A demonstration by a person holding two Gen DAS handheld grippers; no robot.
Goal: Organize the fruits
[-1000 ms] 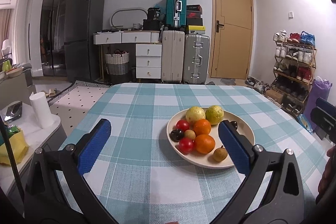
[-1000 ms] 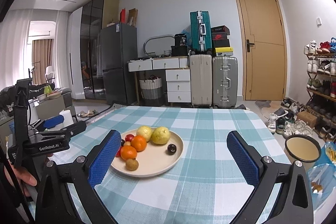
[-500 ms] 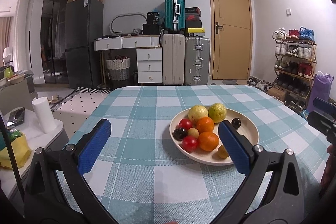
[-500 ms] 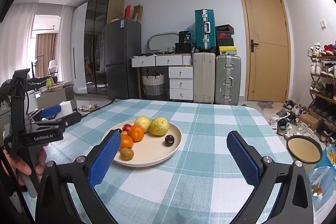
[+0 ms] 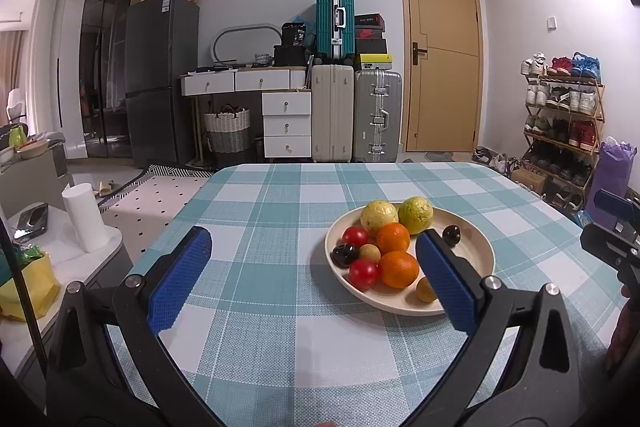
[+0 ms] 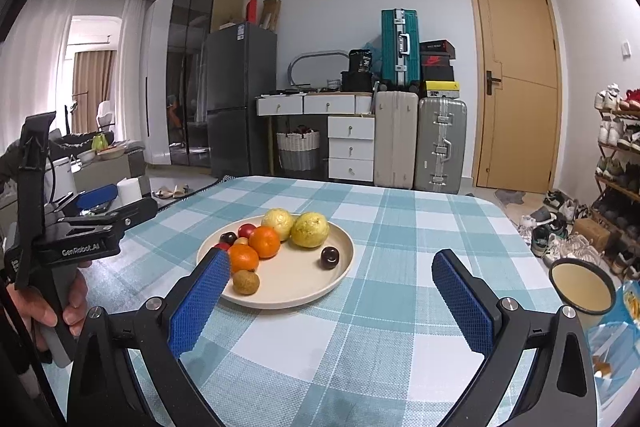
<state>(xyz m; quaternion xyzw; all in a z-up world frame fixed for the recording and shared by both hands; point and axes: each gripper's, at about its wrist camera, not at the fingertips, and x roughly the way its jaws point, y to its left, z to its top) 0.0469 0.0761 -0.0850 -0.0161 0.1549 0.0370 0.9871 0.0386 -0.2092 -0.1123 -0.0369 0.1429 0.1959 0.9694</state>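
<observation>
Left wrist: left tongs [image 5: 312, 279] wide apart, plate [image 5: 478, 255] right, tablecloth [image 5: 280, 339] bare below.

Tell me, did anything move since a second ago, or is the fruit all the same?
Only the cameras shifted. The left hand-held gripper and right hand-held gripper tipped up a little, so the plate sits lower in both views. Nothing was grabbed or let go. Both stay open, and the oranges, tomatoes and other fruit lie as before on the plate.
</observation>
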